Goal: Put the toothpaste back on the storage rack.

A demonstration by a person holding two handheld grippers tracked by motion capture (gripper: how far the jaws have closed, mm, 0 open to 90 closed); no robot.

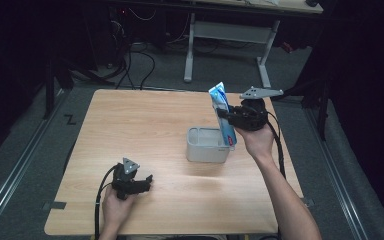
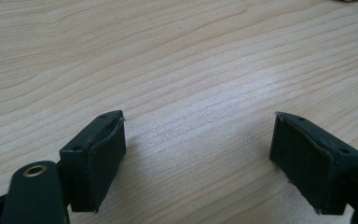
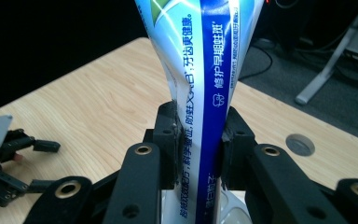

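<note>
Nearest, at near left, left gripper [image 1: 139, 181] rests on table [image 1: 130, 125], jaws wide apart, holding nothing. Right of centre stands one grey container [image 1: 207, 145]. At far right, right gripper [image 1: 224, 114] is clamped on one toothpaste tube [image 1: 222, 111], long axis near upright, lower end at the container's right compartment, directly below the grip
</note>
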